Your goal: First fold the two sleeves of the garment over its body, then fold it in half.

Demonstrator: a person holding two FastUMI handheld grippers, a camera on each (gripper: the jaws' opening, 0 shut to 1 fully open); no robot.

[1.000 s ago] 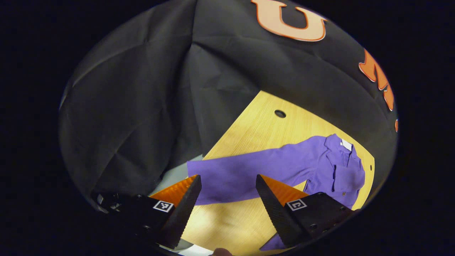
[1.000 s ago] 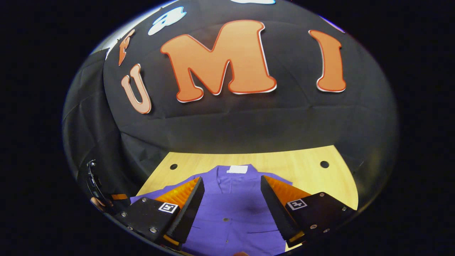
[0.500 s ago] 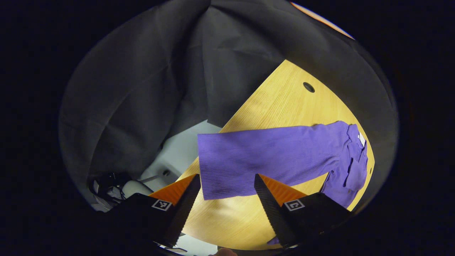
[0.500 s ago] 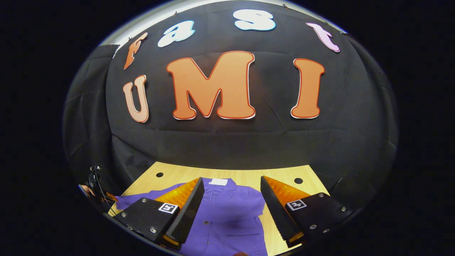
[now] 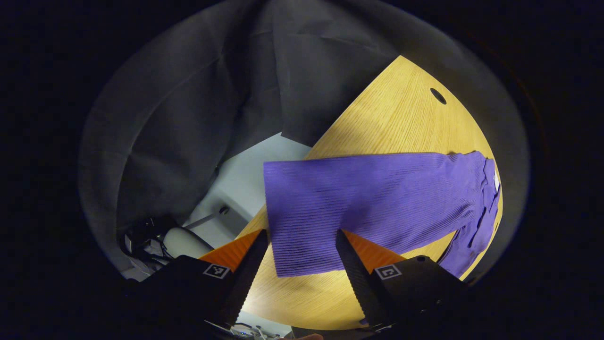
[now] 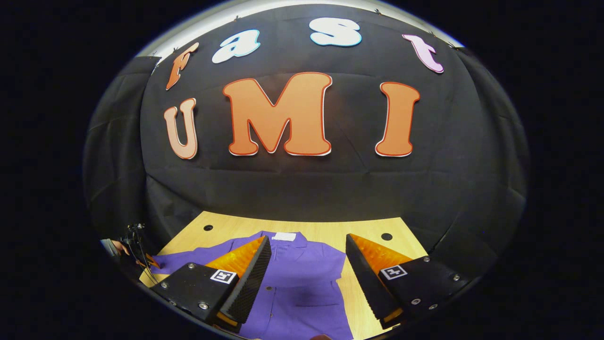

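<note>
A purple long-sleeved shirt [image 6: 302,278] lies flat on the wooden table [image 6: 368,231], collar and white tag toward the back wall. Its left sleeve [image 5: 358,203] stretches out across the table, the cuff end reaching the table's edge. My left gripper [image 5: 299,264] is open just above that cuff, with the cuff's corner lying between its fingers and no grip on it. My right gripper [image 6: 306,274] hangs open over the shirt's chest, above the cloth. In the right gripper view the left gripper [image 6: 148,260] and the hand holding it sit at the sleeve's end, far left.
The table has small round holes [image 5: 438,96] near its back corners [image 6: 386,236]. Beyond its left edge lie a pale floor [image 5: 240,174] and some cables and gear [image 5: 151,241]. Black cloth walls close the booth behind and to the left.
My left gripper has closed in on the sleeve's cuff, which now looms larger between its fingers. My right gripper has risen and pulled back, showing more of the shirt and the wall.
</note>
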